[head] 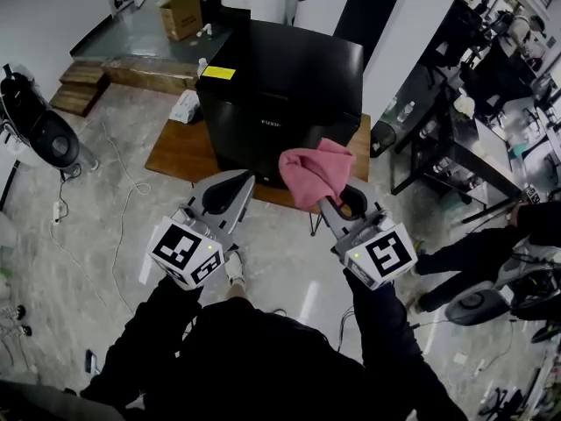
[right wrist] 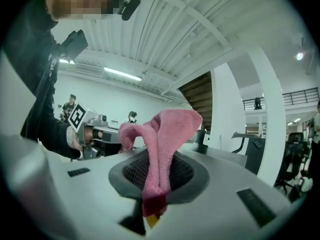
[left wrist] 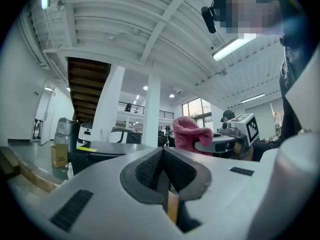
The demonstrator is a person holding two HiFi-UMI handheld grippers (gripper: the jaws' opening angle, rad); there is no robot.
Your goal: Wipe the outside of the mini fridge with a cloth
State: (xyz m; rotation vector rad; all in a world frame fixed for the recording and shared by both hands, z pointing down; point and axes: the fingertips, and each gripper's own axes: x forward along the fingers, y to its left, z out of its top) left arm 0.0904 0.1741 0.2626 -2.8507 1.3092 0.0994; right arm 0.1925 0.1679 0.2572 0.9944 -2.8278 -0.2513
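Note:
A black mini fridge [head: 280,95] stands on a low wooden platform [head: 180,152] ahead of me, with a yellow sticker on its top; its top also shows in the left gripper view as the fridge [left wrist: 107,148]. My right gripper [head: 326,202] is shut on a pink cloth [head: 314,172], held up in front of the fridge's front face. In the right gripper view the cloth [right wrist: 162,144] is pinched between the jaws and bunches above them. My left gripper [head: 237,182] is shut with nothing in it, near the fridge's lower front. The left gripper [left wrist: 162,171] points upward.
A white bag [head: 185,107] lies on the platform left of the fridge. Wooden pallets [head: 83,84] and a cardboard box [head: 180,14] sit at the back left. A dark desk [head: 456,139] with clutter stands at the right. Cables [head: 123,200] run across the floor.

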